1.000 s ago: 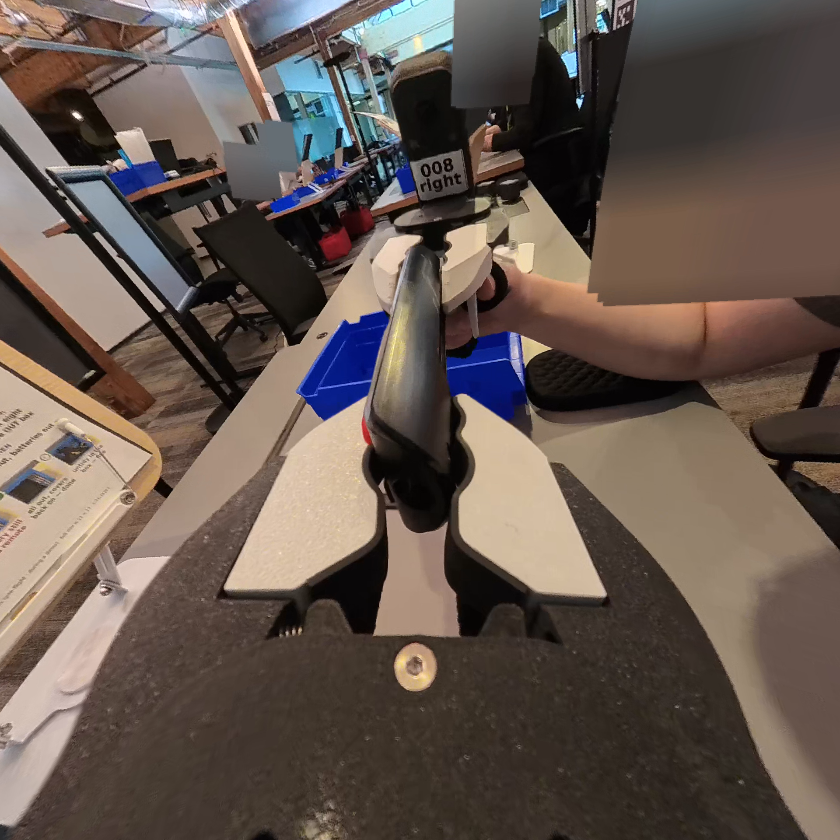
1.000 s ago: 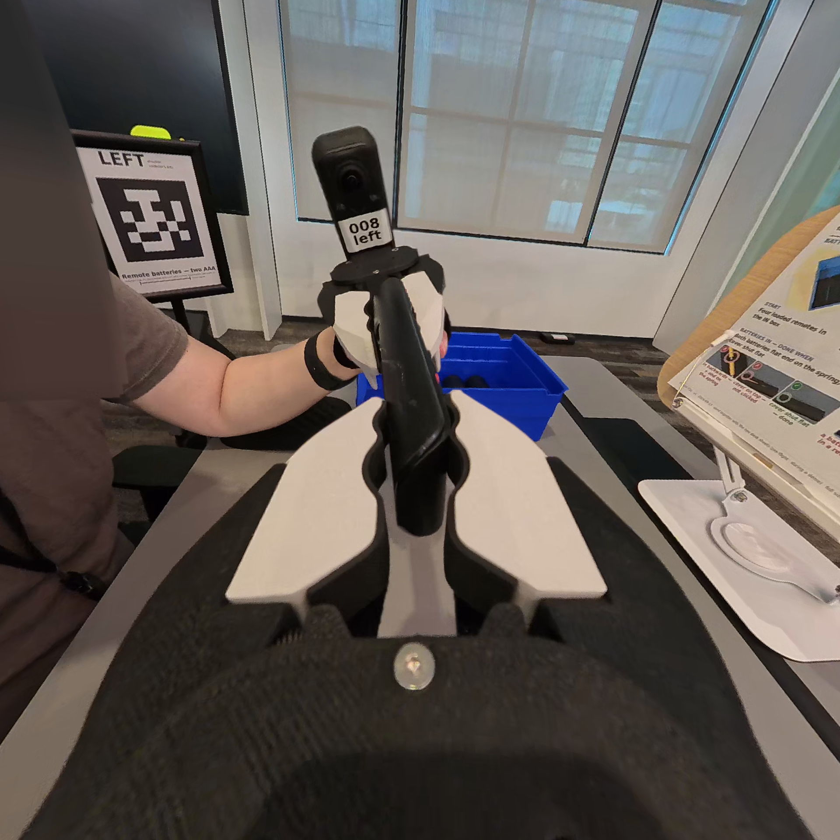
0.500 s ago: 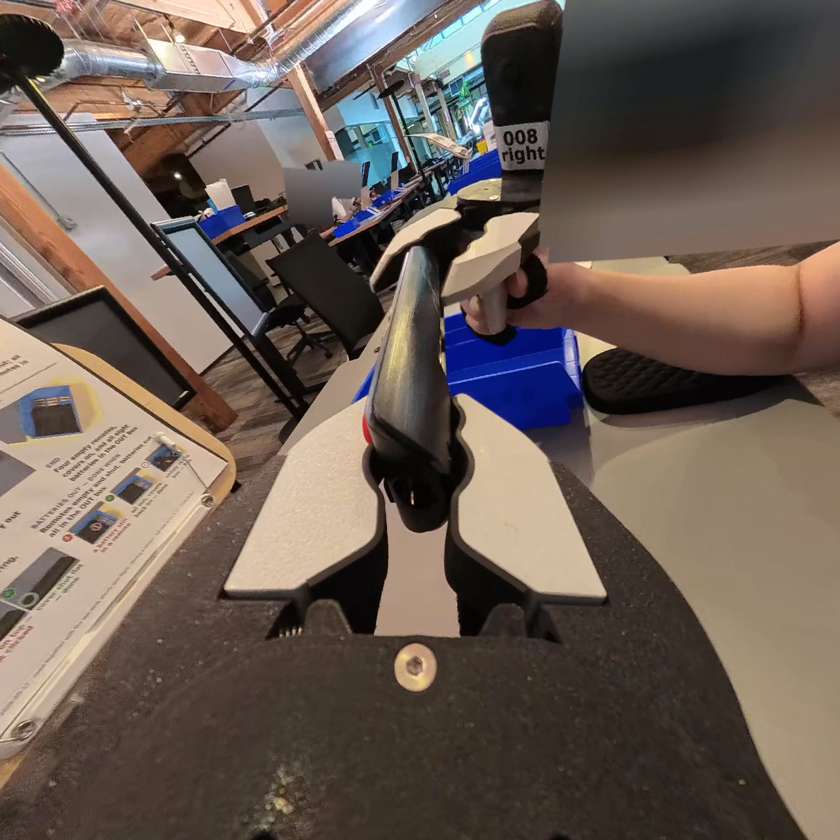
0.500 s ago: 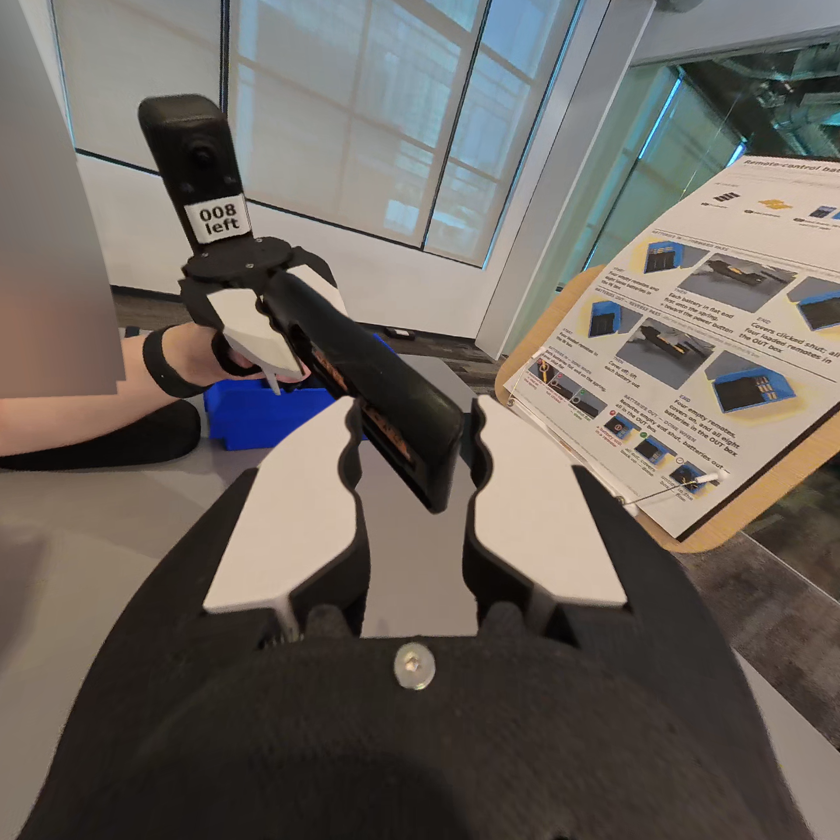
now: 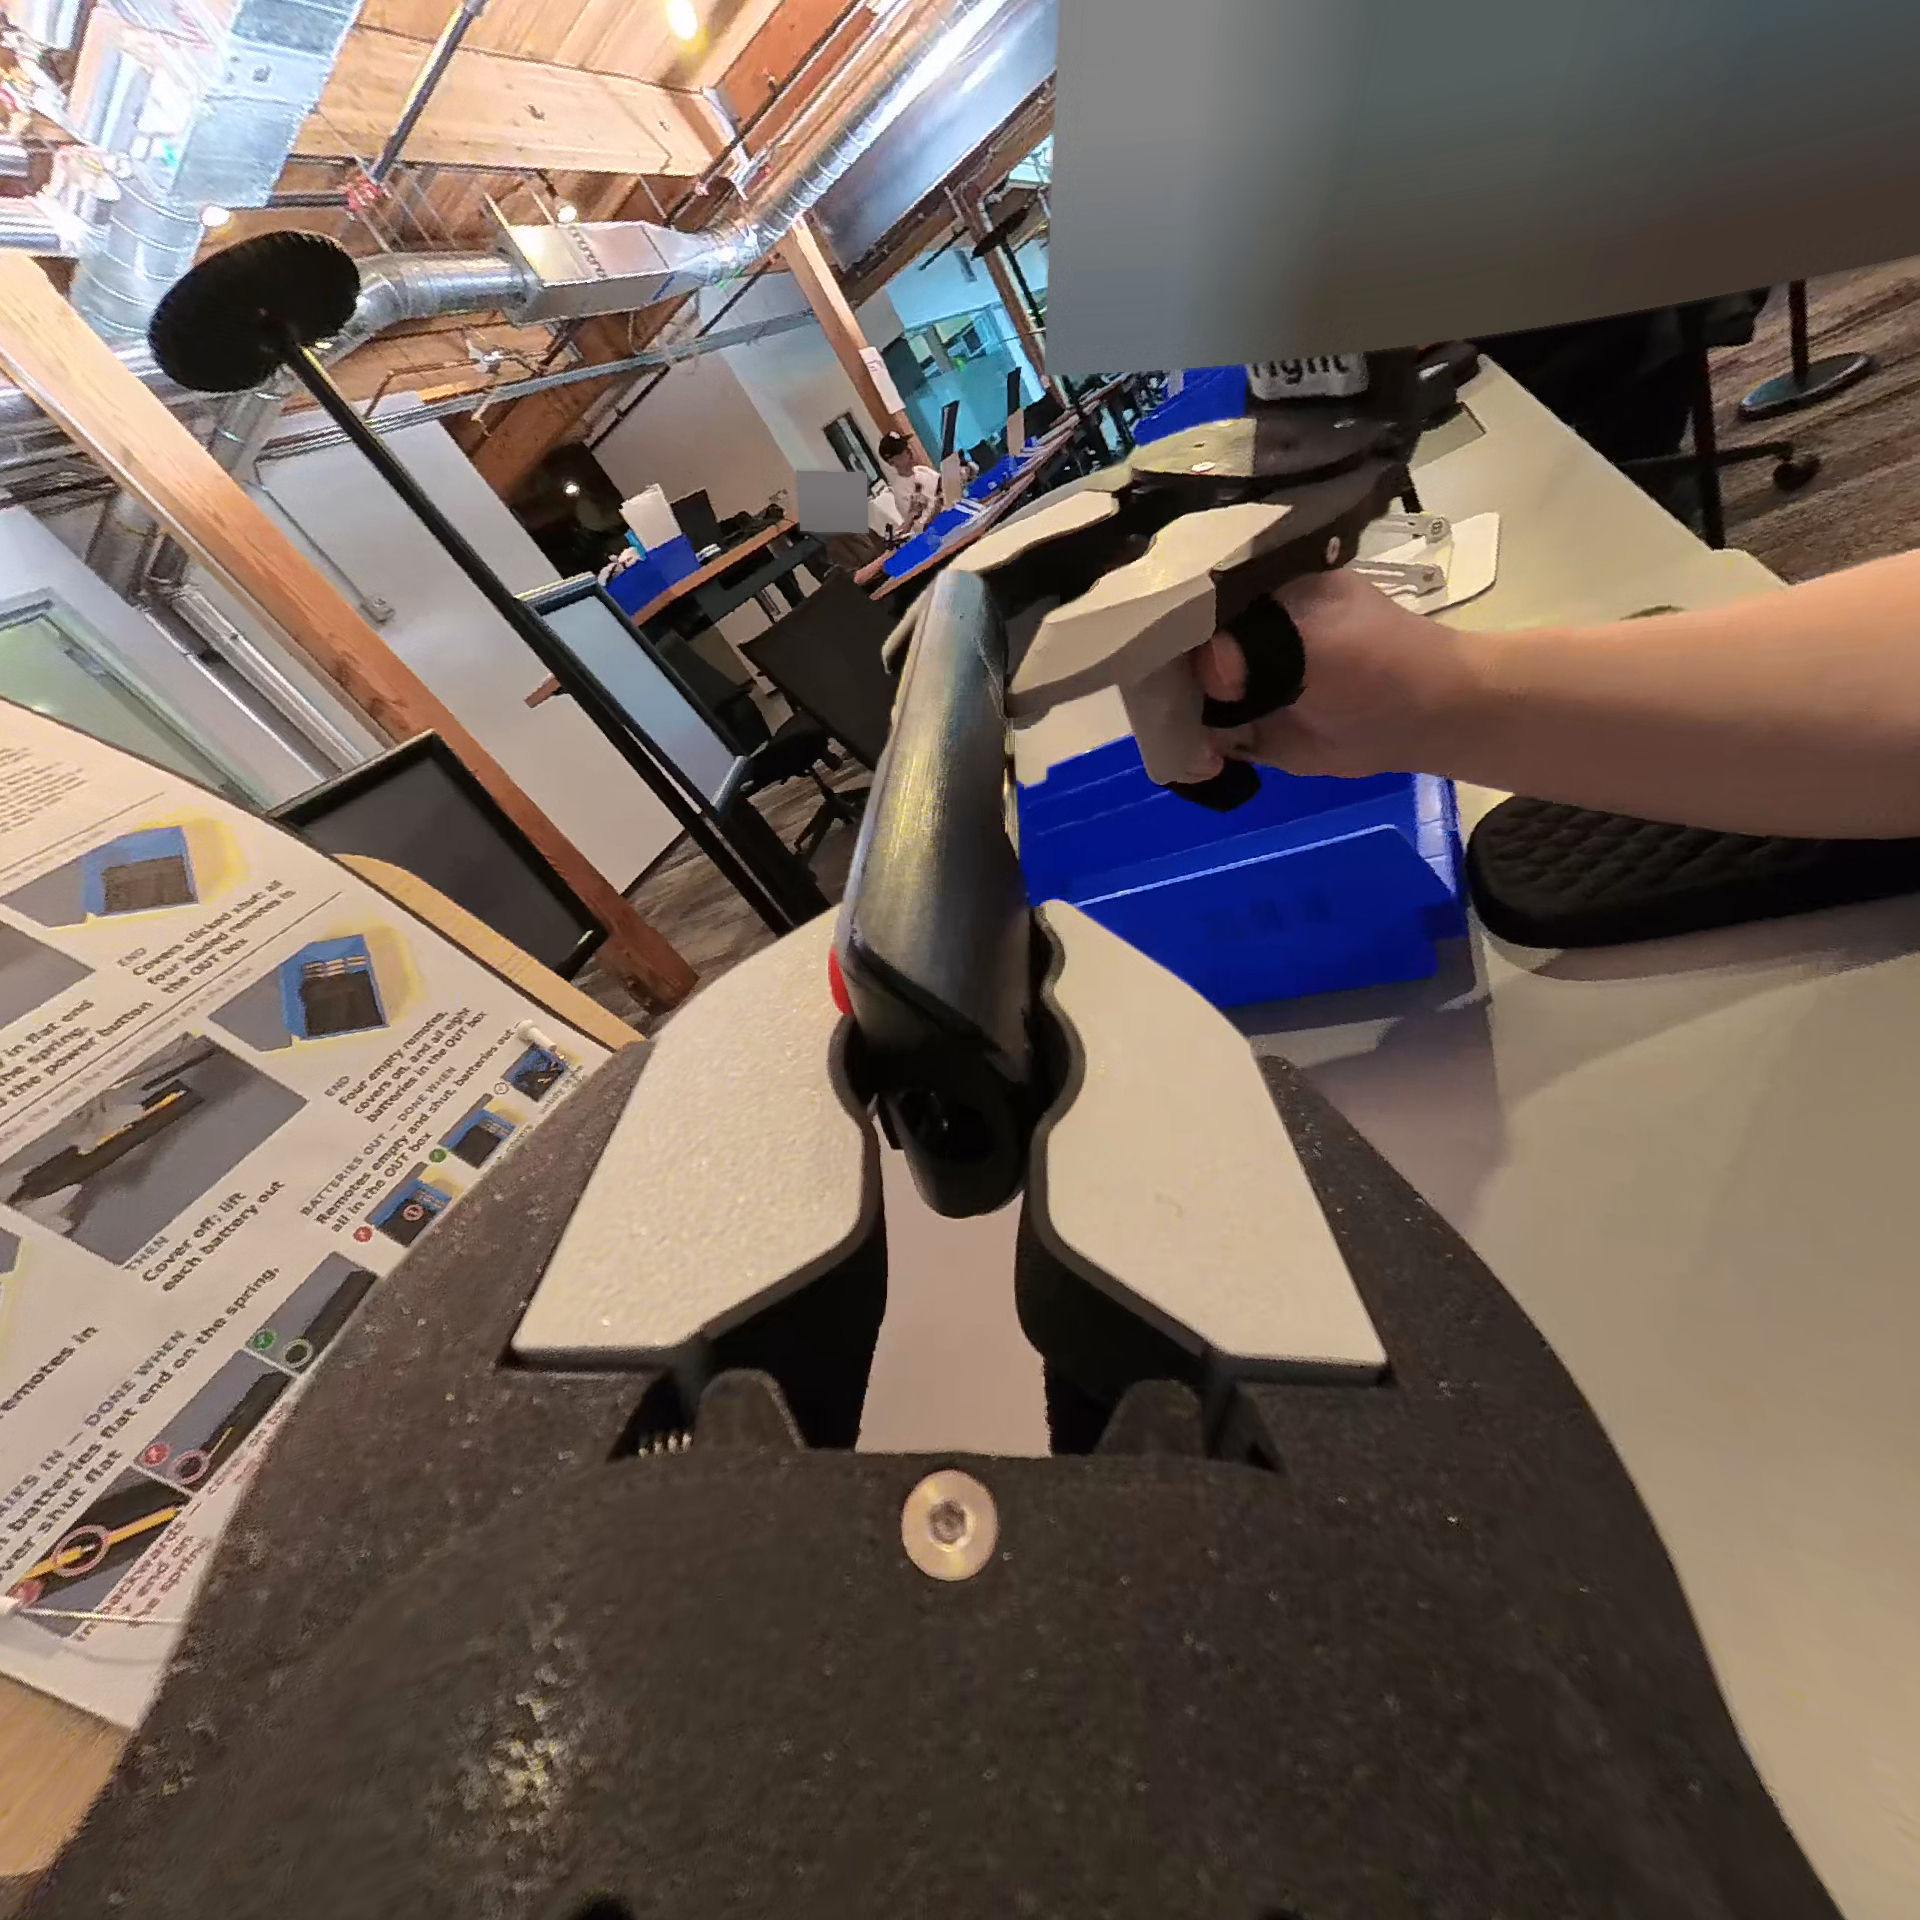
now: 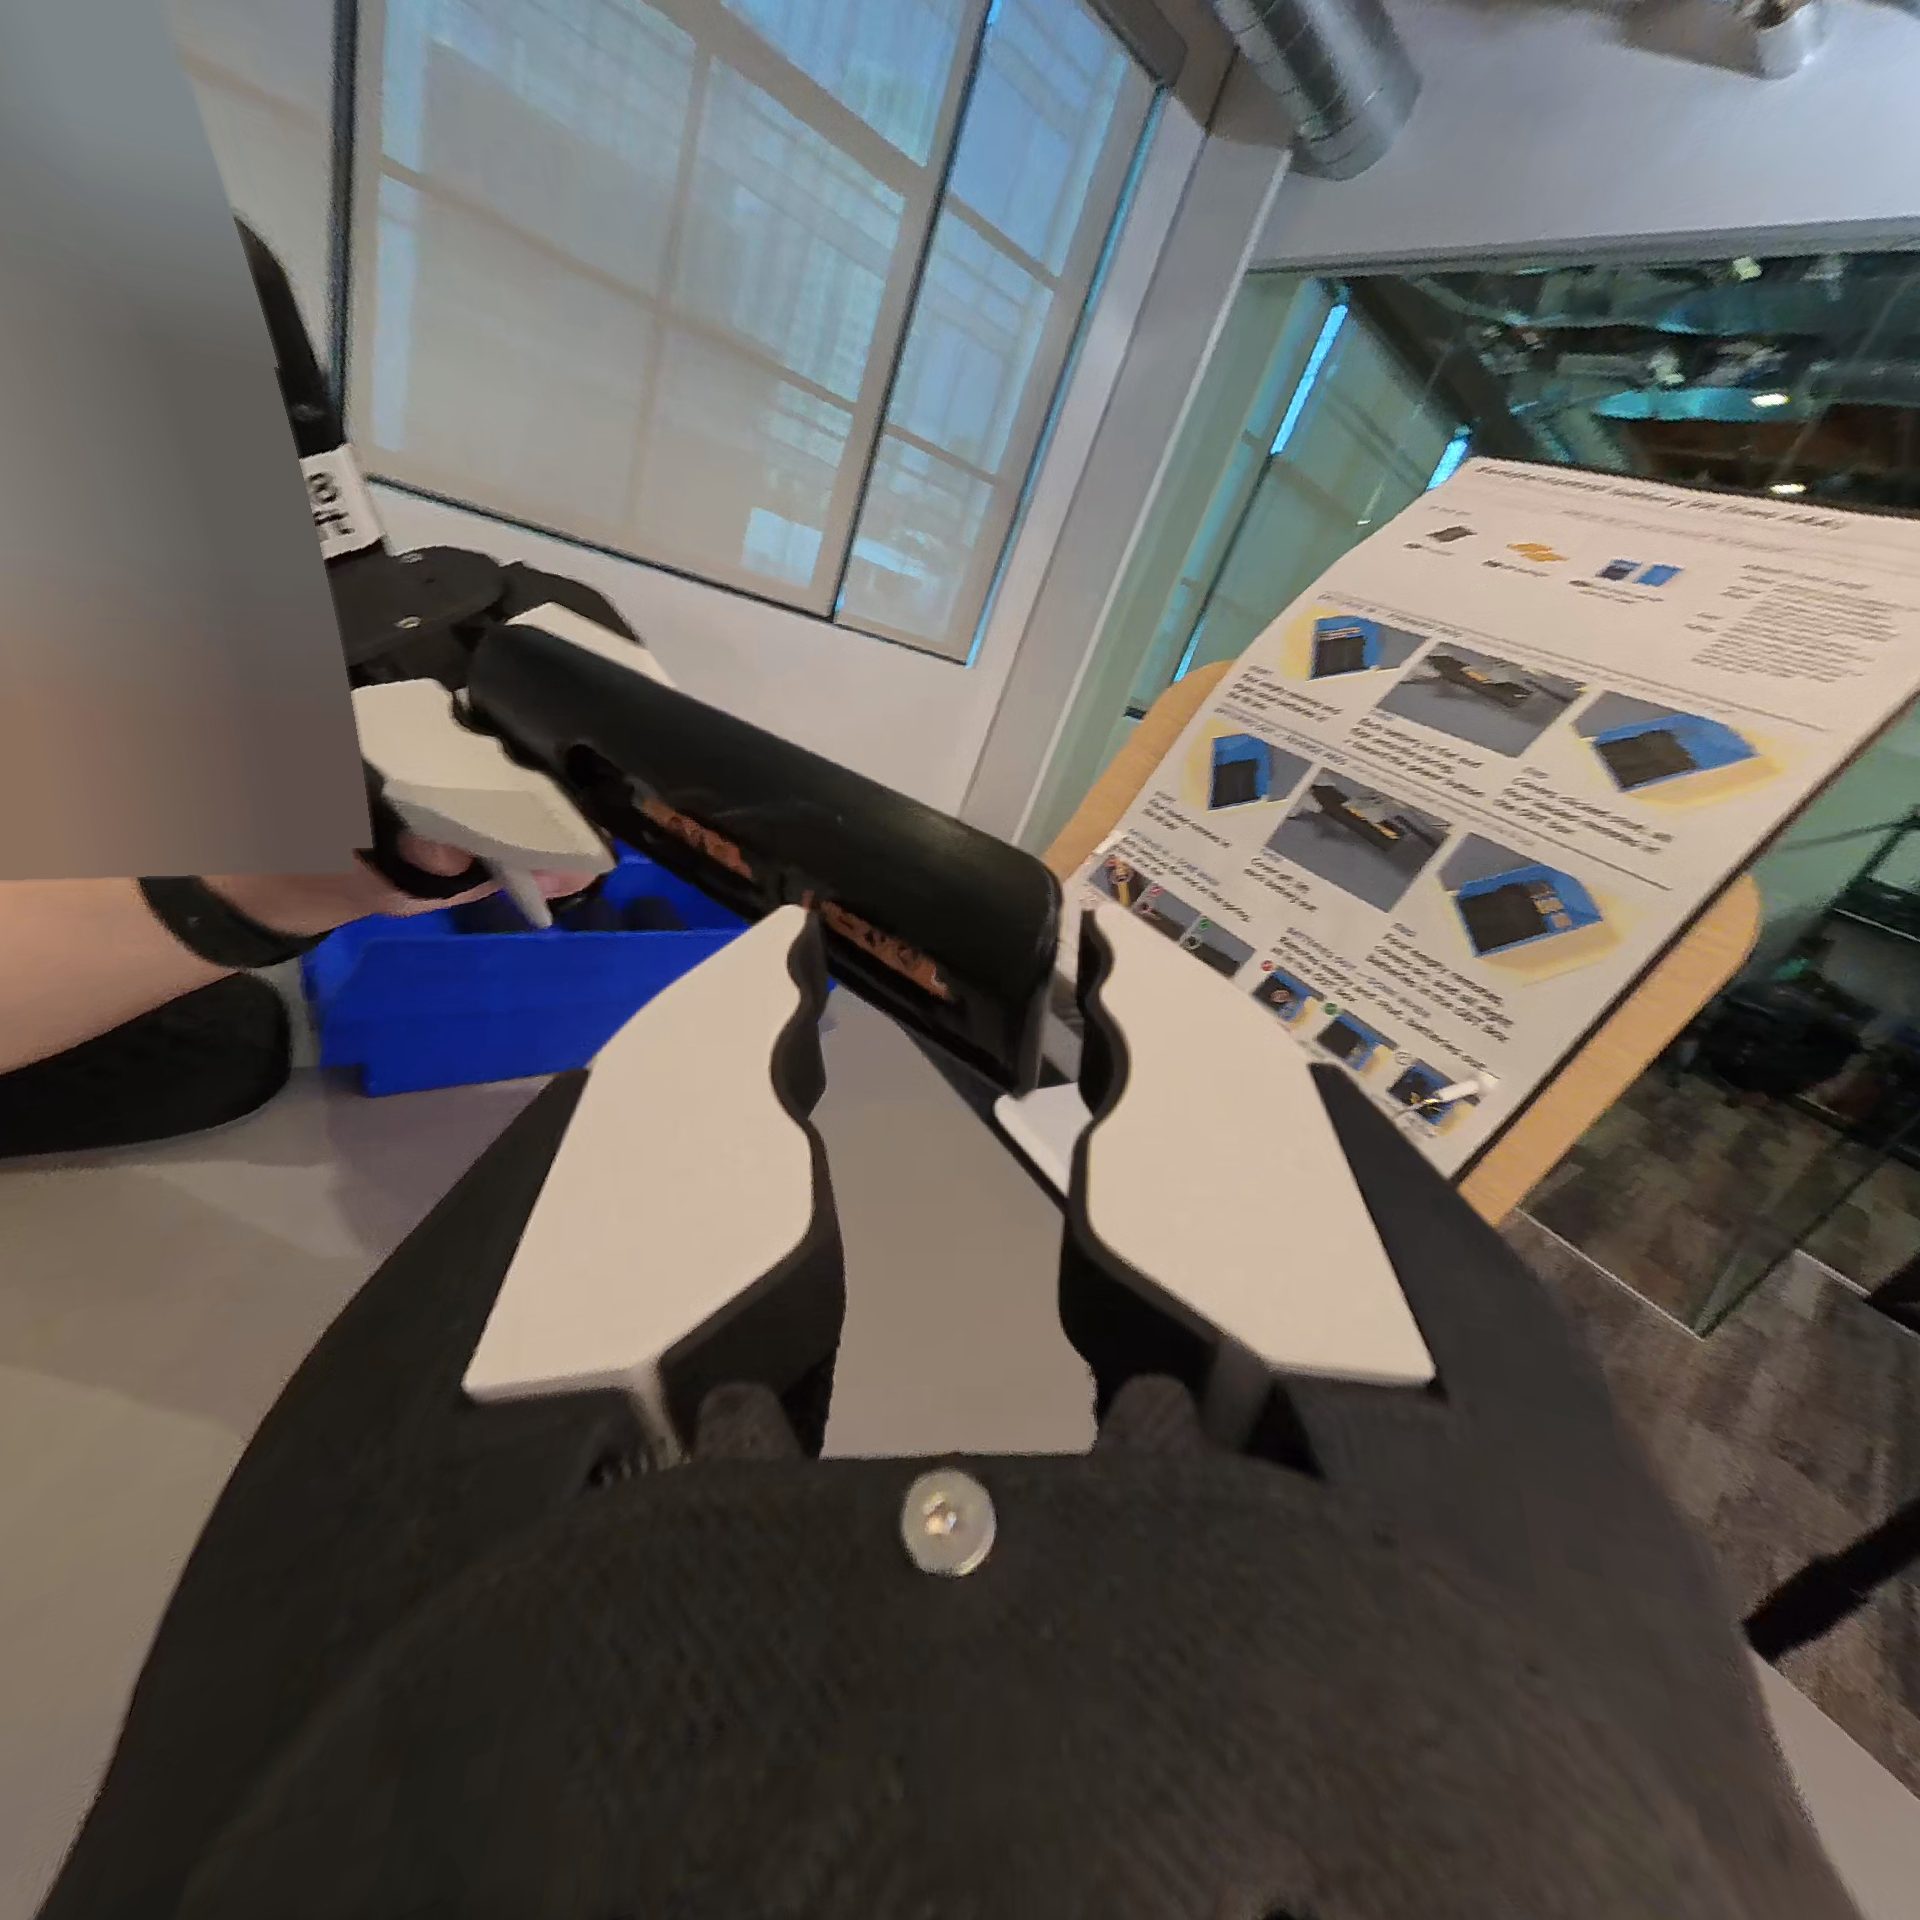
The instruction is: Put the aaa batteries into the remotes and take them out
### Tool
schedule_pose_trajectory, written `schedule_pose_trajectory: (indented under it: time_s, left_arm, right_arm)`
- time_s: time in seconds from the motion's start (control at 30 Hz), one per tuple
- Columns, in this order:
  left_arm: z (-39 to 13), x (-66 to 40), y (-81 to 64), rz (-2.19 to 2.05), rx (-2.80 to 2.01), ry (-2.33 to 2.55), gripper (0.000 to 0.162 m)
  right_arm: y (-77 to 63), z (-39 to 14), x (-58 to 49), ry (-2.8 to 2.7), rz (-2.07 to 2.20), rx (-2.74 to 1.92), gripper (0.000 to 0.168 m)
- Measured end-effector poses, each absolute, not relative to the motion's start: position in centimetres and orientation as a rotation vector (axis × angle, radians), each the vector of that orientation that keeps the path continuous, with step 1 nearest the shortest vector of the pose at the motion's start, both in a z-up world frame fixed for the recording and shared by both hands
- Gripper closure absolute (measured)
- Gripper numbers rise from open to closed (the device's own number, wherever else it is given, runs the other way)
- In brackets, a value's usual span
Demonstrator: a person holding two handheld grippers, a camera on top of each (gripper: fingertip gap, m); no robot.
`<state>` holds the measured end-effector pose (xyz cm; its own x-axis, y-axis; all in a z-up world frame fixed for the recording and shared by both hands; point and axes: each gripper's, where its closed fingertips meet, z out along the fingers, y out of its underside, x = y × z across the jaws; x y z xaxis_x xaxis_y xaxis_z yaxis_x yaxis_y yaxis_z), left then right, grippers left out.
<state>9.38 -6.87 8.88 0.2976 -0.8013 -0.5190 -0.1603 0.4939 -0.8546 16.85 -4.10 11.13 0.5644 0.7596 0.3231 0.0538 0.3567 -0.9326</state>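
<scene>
We see one black remote (image 5: 935, 831), lifted clear of the grey table (image 5: 1662, 1195) and carried between our two grippers. The left gripper (image 5: 951, 1049) is clamped on one end of it: both white fingers (image 5: 727, 1164) press against its sides, and a red button shows at the left finger's edge. The other end reaches the right gripper (image 6: 940, 997), whose fingers (image 6: 675, 1164) stand a fair way apart; the remote's end lies slantwise between their tips, and we cannot tell whether either tip touches it. In the right wrist view the remote's open underside faces us, with orange marks along the compartment; we cannot count batteries there. One blue bin (image 5: 1247, 894) sits on the table behind the remote, toward the far edge, with one black pad (image 5: 1683, 873) just beside it. One instruction board (image 6: 1507, 810) leans on a stand at the table's side. Two hands (image 5: 1340, 675) hold the grippers' handles.
</scene>
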Motion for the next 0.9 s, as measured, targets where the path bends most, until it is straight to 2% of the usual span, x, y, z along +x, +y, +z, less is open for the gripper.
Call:
schedule_pose_trajectory:
  time_s: [0.23, 0.9]
  left_arm:
    - [8.67, 9.80, -6.43, -0.541, -1.033, 1.184, 0.138]
    - [8.66, 10.26, -7.12, -0.444, -0.974, 1.220, 0.138]
  right_arm:
    - [-3.28, 11.05, 17.26, -0.778, 0.575, -1.132, 0.113]
    - [-3.93, 10.76, 16.87, -0.808, 0.576, -1.087, 0.114]
